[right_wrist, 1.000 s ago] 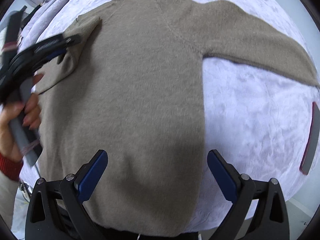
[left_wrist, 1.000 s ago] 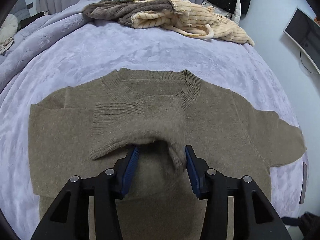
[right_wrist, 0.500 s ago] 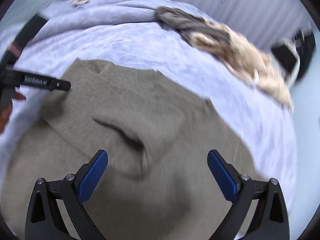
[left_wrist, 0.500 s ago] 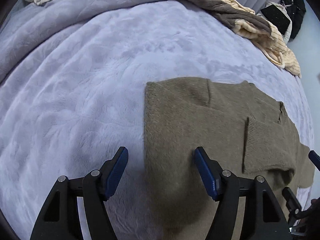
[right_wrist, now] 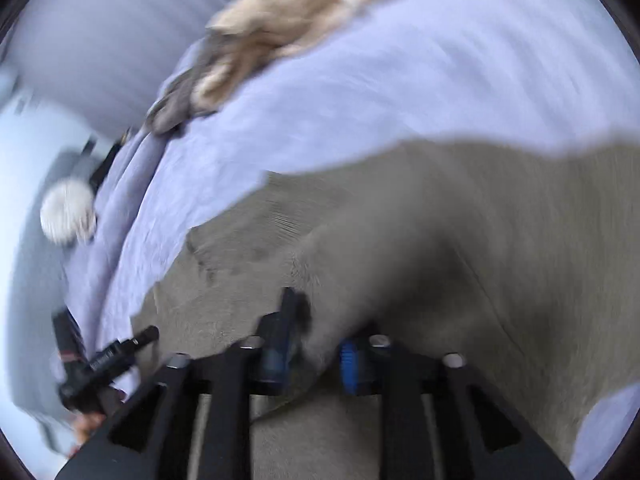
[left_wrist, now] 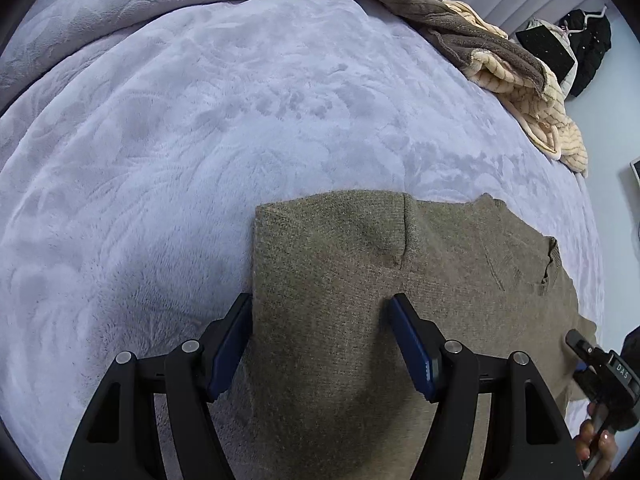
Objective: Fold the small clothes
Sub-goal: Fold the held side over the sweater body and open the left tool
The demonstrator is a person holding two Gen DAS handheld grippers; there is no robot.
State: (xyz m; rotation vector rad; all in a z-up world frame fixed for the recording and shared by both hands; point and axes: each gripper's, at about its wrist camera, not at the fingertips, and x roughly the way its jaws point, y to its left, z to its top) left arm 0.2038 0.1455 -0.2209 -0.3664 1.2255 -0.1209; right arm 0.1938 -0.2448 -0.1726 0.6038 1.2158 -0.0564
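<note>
Right wrist view: right gripper (right_wrist: 316, 344) just closing on sweater (right_wrist: 460, 240) fold; left gripper (left_wrist: 322, 316) open astride its edge

- Soft, even, cool light falls across both views, with no glare or hard highlights.
- The left wrist view is sharp; the blanket (left_wrist: 200, 128) shows its embossed pattern clearly.
- A faint shadow darkens the sweater (left_wrist: 340, 280) near the bottom of that view.
- The right wrist view is heavily motion-blurred, streaking everything.
- Fisheye bending curves the edges; the corners are black.
</note>
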